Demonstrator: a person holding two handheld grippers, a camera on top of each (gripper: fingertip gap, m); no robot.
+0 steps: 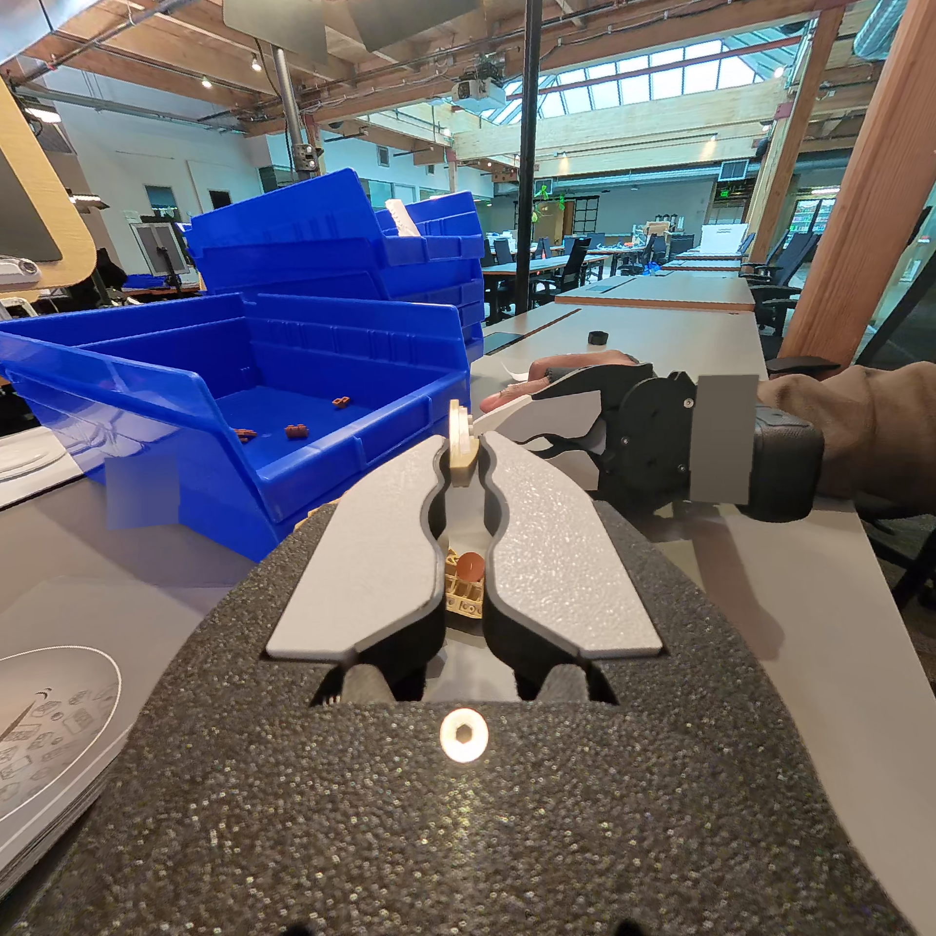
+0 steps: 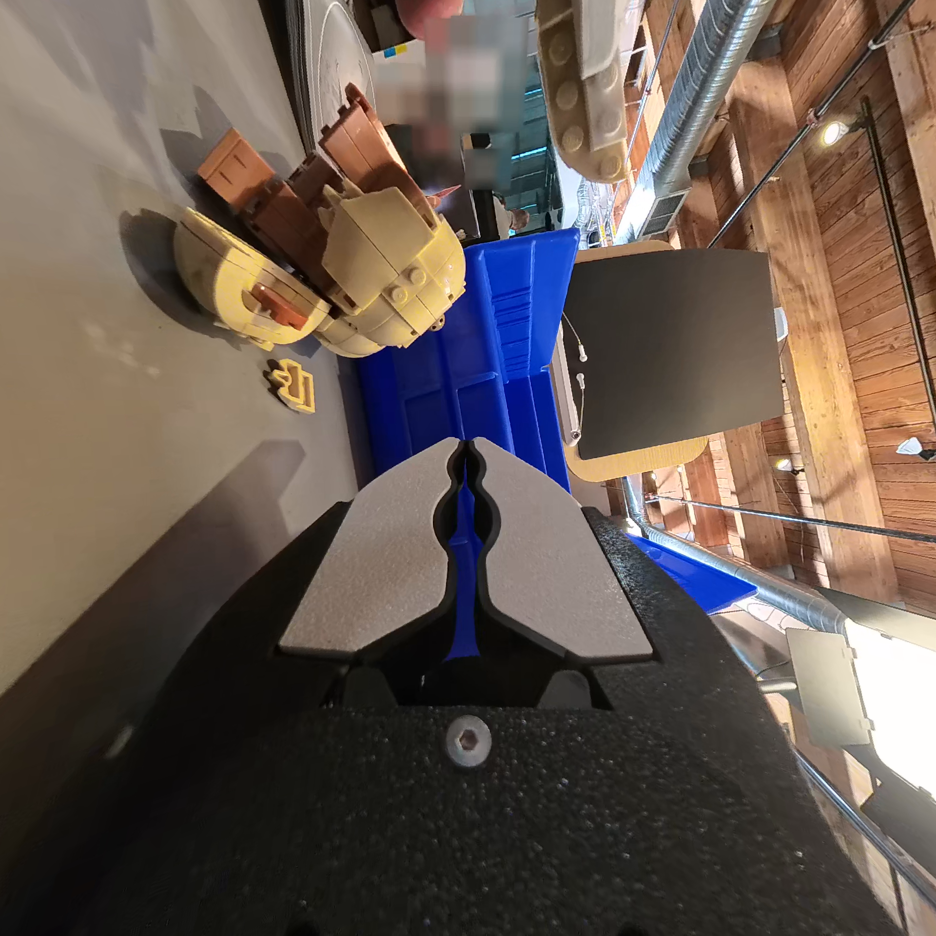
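My left gripper [image 1: 463, 448] is shut on a small stack of tan and white brick plates [image 1: 460, 425], which stands upright out of the fingertips. The same stack shows large at the top of the right wrist view [image 2: 582, 101], apart from my right fingertips. My right gripper [image 2: 467, 445] is shut, with nothing visible between its pads. In the left wrist view the right gripper [image 1: 486, 425] reaches in from the right, its tip close beside the stack. A tan and brown brick model [image 2: 324, 253] lies on the grey table [image 2: 126, 354].
An open blue bin [image 1: 314, 466] holding a few small brown bricks [image 1: 296, 430] stands left of the grippers, with stacked blue bins [image 1: 344, 243] behind. A loose tan piece [image 2: 294, 387] lies by the model. Booklets [image 1: 50, 734] lie at the left. A hand [image 1: 557, 367] holds the right gripper. The tips of one gripper are about 10 cm away from the tips of the other.
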